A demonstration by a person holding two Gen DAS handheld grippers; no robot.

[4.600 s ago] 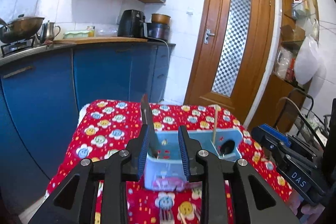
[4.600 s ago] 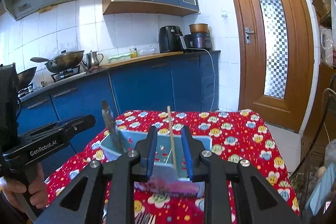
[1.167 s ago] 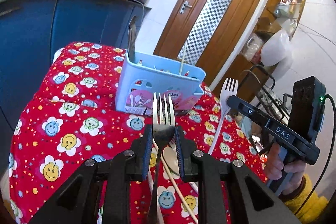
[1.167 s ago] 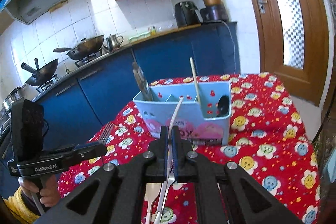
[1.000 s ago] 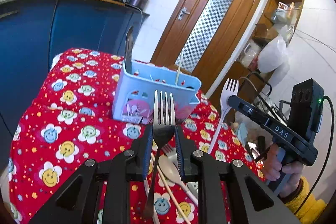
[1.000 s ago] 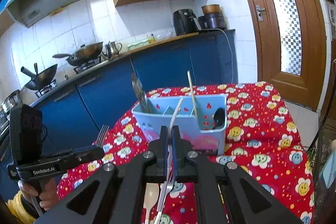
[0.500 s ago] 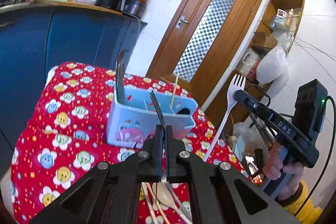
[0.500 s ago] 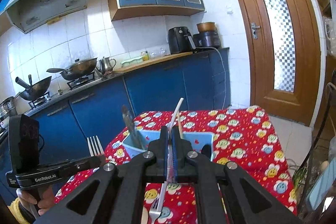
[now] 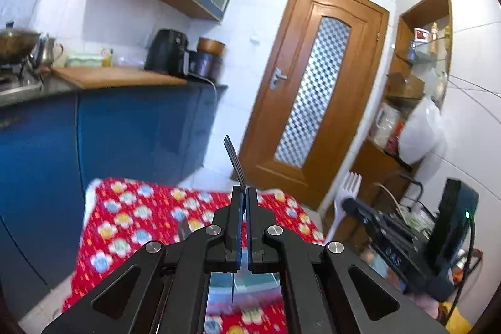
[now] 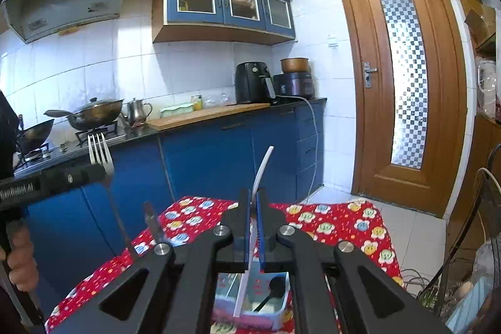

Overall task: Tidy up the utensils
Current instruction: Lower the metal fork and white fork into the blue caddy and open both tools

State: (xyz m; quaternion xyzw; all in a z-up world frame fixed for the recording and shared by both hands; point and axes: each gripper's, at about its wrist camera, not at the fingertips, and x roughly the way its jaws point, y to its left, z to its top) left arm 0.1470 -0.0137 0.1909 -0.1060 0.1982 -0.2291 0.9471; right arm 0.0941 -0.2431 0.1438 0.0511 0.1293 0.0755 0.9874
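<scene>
While jaws pinch metal fork | white fork | caddy below both

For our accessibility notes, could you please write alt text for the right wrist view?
The right gripper is shut on a white plastic fork, above a blue caddy on a red flowered tablecloth. At left, the left gripper holds a metal fork.
</scene>
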